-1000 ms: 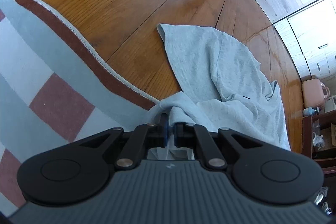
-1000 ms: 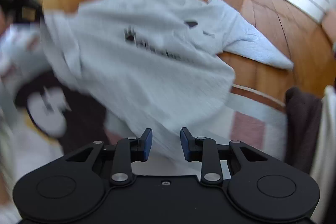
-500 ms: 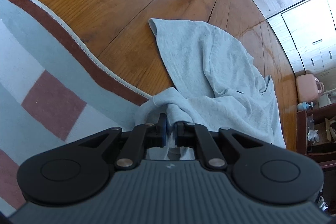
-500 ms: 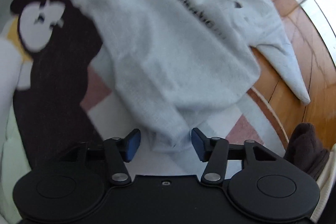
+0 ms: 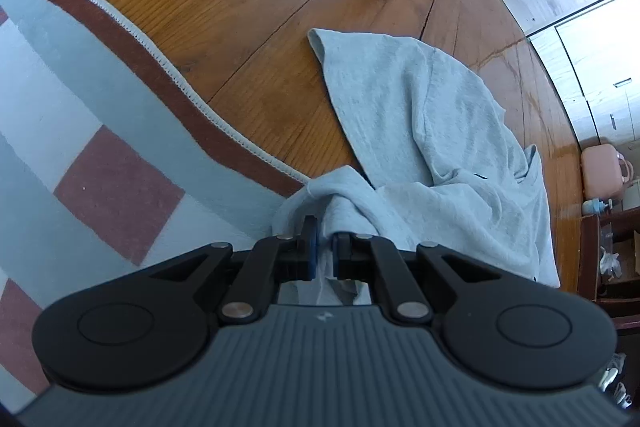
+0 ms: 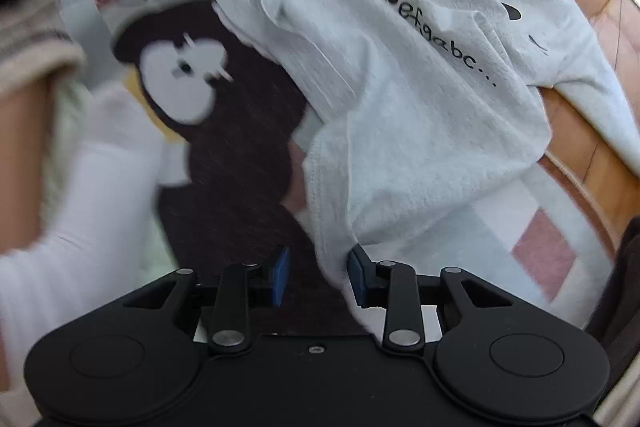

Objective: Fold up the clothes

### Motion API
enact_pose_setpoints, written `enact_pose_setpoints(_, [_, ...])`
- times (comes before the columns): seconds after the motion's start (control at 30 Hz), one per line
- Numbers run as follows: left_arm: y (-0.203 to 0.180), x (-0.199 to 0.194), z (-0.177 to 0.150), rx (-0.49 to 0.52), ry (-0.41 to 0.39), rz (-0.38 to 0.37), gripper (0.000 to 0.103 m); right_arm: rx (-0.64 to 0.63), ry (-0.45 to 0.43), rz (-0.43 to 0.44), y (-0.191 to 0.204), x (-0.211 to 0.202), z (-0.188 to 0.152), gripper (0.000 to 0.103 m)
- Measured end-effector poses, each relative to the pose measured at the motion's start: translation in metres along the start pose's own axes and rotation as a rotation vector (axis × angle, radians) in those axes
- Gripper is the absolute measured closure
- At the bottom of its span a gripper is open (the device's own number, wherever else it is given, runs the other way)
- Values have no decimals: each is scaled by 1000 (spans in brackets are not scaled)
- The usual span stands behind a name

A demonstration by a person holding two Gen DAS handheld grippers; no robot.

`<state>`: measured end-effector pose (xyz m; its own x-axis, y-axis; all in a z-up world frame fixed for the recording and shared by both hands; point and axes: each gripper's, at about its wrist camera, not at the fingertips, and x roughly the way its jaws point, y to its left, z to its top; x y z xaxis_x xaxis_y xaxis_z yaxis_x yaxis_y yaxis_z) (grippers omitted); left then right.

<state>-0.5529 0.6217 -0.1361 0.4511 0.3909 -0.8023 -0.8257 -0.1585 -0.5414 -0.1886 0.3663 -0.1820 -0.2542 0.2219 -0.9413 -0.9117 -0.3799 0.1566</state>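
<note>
grey sweatshirt (image 6: 420, 115) sprawls rumpled half on the striped rug (image 5: 80, 131), half on the wood floor (image 5: 240, 7), sleeve trailing away. left gripper (image 5: 325, 247) clamped on a bunched edge; right gripper (image 6: 318, 277) spread wide, hem just ahead, nothing held. motion blur smears the left of the right view.

- Wood floor (image 5: 248, 7) fills the top of our left view.
- Striped rug (image 5: 60, 115), grey and brick red, runs down the left side.
- Pink case (image 5: 602, 173) sits far right by white cabinets (image 5: 596, 67).
- Dark penguin-print mat (image 6: 224, 163) shows left of center in our right view.
</note>
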Motion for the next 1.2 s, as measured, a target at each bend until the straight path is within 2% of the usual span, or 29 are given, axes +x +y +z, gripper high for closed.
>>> enact_pose_setpoints(0.1, [1, 1, 0, -2, 3, 2, 94, 0, -8, -14, -1, -7, 2, 68])
enact_pose_setpoints(0.43, [2, 2, -1, -5, 14, -1, 94, -15, -30, -86, -6, -28, 12, 68])
enact_pose_setpoints(0.67, [-2, 3, -3, 9, 17, 2, 94, -130, -1, -152, -3, -25, 14, 67])
enact_pose_setpoints(0.77, [-5, 4, -5, 23, 19, 8, 94, -198, 43, -258, -3, 4, 13, 62])
enact_pose_setpoints(0.8, [-6, 4, -5, 34, 15, 11, 94, -232, 56, -311, -3, 14, 12, 78])
enact_pose_setpoints(0.83, [-8, 4, -6, 49, 5, 8, 94, -254, 58, -337, -4, 19, 12, 100])
enact_pose_setpoints(0.87, [-9, 2, -5, 63, -14, -4, 96, -274, 58, -360, -6, 22, 14, 101])
enact_pose_setpoints(0.93, [-9, -2, -3, 61, -46, -52, 97, -223, -52, -443, -13, -3, 28, 101])
enact_pose_setpoints(1.0, [-9, -7, 0, 46, -77, -118, 97, -49, -235, -606, -28, -52, 47, 101])
enact_pose_setpoints(1.07, [-14, -14, -1, 75, -108, -152, 97, 251, -494, -712, -46, -117, 50, 101])
enact_pose_setpoints(1.13, [-24, -22, -6, 130, -132, -175, 97, 496, -637, -716, -58, -153, 35, 101])
enact_pose_setpoints(1.2, [-34, -27, -12, 193, -146, -161, 97, 439, -552, -790, -51, -135, 35, 101])
